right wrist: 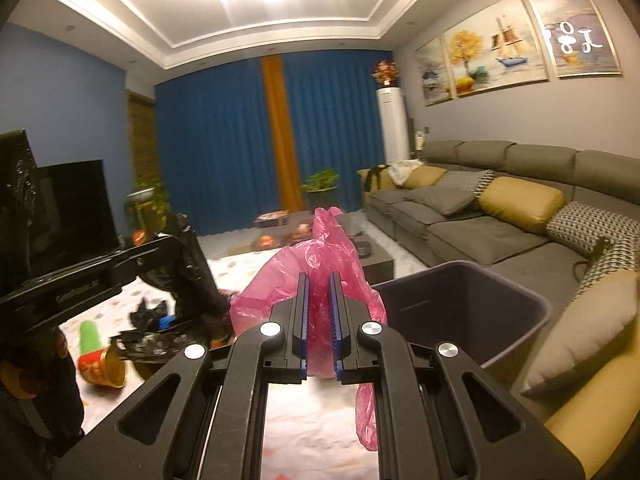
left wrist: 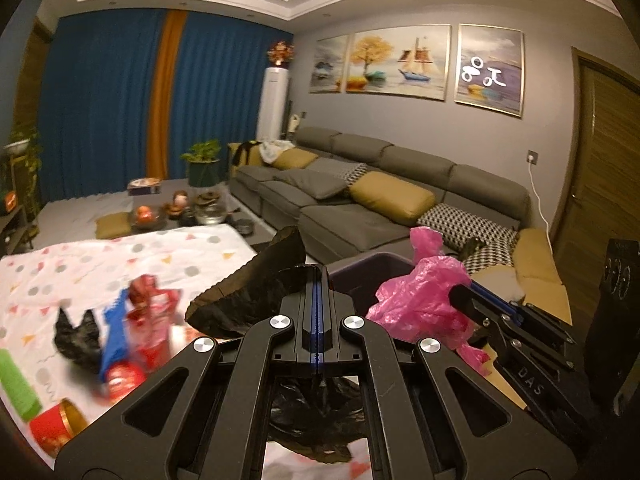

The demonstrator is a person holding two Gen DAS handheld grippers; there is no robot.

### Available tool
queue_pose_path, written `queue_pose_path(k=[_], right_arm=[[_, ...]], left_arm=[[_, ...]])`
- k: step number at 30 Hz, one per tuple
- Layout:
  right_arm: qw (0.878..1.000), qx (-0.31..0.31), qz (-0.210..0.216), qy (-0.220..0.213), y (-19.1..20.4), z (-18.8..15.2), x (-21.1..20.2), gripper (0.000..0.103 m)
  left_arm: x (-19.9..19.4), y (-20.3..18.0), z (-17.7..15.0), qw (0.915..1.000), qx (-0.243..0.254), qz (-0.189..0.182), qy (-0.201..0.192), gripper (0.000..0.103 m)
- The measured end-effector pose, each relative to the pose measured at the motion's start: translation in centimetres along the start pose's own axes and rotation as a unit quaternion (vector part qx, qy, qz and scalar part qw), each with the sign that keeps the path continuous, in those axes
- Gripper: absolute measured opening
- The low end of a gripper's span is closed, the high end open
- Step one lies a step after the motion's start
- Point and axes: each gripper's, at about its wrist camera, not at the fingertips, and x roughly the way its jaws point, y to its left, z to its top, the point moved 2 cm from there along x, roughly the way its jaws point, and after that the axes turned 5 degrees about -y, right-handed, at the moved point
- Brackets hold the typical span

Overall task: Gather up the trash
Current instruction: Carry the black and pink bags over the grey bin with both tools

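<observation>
My left gripper (left wrist: 316, 280) is shut on a crumpled black plastic bag (left wrist: 244, 300), which bulges ahead of the fingers and hangs below them. In the right wrist view the same gripper (right wrist: 168, 250) and black bag (right wrist: 196, 276) sit at the left. My right gripper (right wrist: 319, 280) is shut on a pink plastic bag (right wrist: 320, 256), which droops under the fingers. From the left wrist view it (left wrist: 458, 292) comes in from the right, with the pink bag (left wrist: 420, 300) beside the black one. A dark purple bin (right wrist: 460, 300) stands open just right of both bags, its rim (left wrist: 372, 266) behind them.
On the white patterned tablecloth (left wrist: 80, 264) lie red wrappers (left wrist: 152, 320), a blue wrapper (left wrist: 114, 332), a black bag scrap (left wrist: 76, 336), a green block (left wrist: 16, 388) and a red cup (left wrist: 56, 424) on its side. A grey sofa (right wrist: 500, 224) with cushions runs along the right.
</observation>
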Motion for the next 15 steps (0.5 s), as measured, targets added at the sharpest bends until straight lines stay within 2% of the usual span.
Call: queue_pose_path(k=[9, 15], right_arm=[[0.997, 0.023, -0.067, 0.000, -5.9, 0.3, 1.8, 0.010], [0.995, 0.041, -0.092, 0.012, -8.7, -0.3, 2.9, 0.010]], left_arm=[[6.8, -4.1, 0.1, 0.9988, -0.006, -0.044, 0.018, 0.000], [11.1, -6.8, -0.2, 0.9976, 0.005, -0.065, 0.022, 0.000]])
